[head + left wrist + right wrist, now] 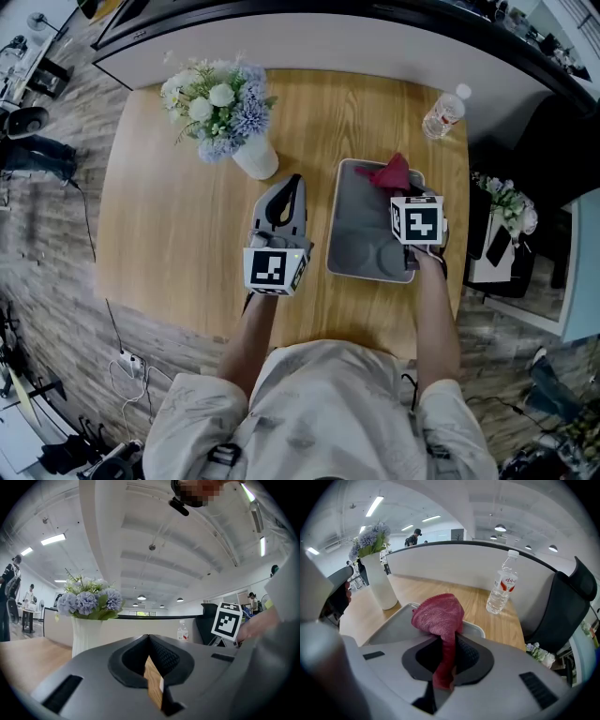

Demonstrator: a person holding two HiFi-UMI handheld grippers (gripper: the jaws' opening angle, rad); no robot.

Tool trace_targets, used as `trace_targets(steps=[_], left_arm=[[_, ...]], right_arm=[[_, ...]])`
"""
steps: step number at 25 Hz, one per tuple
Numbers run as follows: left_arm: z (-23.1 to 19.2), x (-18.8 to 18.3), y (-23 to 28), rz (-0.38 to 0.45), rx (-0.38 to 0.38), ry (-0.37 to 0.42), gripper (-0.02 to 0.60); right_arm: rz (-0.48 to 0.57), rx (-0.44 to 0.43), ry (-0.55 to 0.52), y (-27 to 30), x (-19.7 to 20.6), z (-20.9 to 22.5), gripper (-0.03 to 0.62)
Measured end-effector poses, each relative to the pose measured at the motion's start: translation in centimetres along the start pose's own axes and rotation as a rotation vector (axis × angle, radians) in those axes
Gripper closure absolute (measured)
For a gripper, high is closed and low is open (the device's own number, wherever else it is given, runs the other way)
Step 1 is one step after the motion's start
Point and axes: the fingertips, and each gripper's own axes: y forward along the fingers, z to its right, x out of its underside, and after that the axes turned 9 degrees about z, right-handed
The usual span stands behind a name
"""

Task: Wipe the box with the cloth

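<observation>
**Box right of centre, vase and bottle behind**

On the tabletop (169, 234) the box (361, 234) lies right of centre. The cloth (391, 173) sits at the box's far end, caught between the jaws of the right tool (398, 187), which hangs over the box's right side. The left tool (293, 185) is just left of the box. Behind it stands the vase of flowers (255, 157). The bottle (443, 114) stands near the far right corner, behind the box.

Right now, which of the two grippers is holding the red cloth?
The right gripper: it is shut on the red cloth over the grey box. The left gripper is shut on nothing.
</observation>
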Motion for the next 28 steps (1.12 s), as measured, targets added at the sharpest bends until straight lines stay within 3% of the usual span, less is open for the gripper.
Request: trace_targets(steps=[28], left_arm=[[1.0,0.3,-0.3,-0.007,0.001,-0.003,0.572]], right_arm=[[-0.010,0.080,0.076,-2.3,1.8,5.1,0.531]])
